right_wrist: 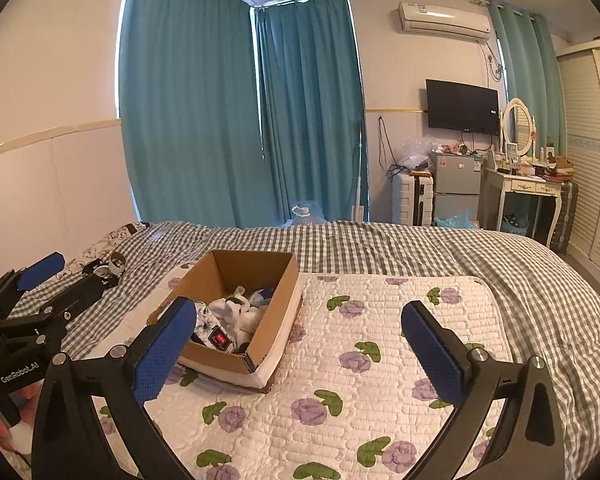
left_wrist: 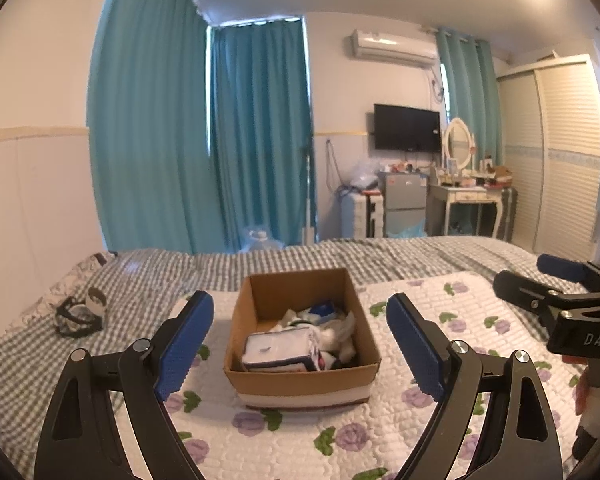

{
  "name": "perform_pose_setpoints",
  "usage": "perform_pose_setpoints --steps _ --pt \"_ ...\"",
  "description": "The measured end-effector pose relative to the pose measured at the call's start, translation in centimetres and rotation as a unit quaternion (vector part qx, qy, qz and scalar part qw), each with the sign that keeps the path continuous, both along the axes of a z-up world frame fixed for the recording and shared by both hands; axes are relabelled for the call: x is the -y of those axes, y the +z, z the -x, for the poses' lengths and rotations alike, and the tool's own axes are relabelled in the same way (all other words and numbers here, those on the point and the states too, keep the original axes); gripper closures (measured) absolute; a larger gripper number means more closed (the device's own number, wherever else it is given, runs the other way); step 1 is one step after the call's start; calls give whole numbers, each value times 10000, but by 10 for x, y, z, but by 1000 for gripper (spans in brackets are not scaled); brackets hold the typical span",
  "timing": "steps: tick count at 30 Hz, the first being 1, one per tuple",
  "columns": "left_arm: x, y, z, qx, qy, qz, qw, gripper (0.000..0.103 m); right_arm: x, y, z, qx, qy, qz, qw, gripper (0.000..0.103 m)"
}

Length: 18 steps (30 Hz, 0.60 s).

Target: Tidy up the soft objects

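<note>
I have the bed (right_wrist: 380,248) filling the lower half of both views, covered in a grey checked sheet, with a white quilted pad (right_wrist: 380,360) printed with purple flowers lying on top of it. On that pad sits an open cardboard box (left_wrist: 300,380), and inside it I can see the soft things (left_wrist: 300,336): a folded white cloth with a dark border toward the near side and a loose pile of white and blue fabric behind it; I cannot tell the pieces apart further. My left gripper (left_wrist: 300,344) hangs just above the pad with its blue-padded jaws spread wide, the box sitting between them from this camera, and nothing is in its grasp. My right gripper (right_wrist: 300,348) is also spread wide and carrying nothing, held over the pad to the right of the box, whose near corner shows behind its left finger. Off on the checked sheet to the left of the box lies a small black-strapped item with a round white piece (left_wrist: 80,312), well apart from the box.
</note>
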<state>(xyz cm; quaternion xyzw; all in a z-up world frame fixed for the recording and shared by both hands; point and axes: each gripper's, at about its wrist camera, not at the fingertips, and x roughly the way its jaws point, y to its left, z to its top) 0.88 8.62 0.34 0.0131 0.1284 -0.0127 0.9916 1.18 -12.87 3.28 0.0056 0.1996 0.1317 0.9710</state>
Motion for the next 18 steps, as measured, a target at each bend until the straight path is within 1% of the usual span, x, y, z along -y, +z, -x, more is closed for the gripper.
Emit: perform_pose_setpoints --steps 12,18 --pt "5 1 1 -19 -62 -44 10000 13 0 -2 0 -82 13 -80 9999 0" --pt "4 0 1 -22 -65 -41 10000 13 3 0 1 -113 52 -220 9997 0"
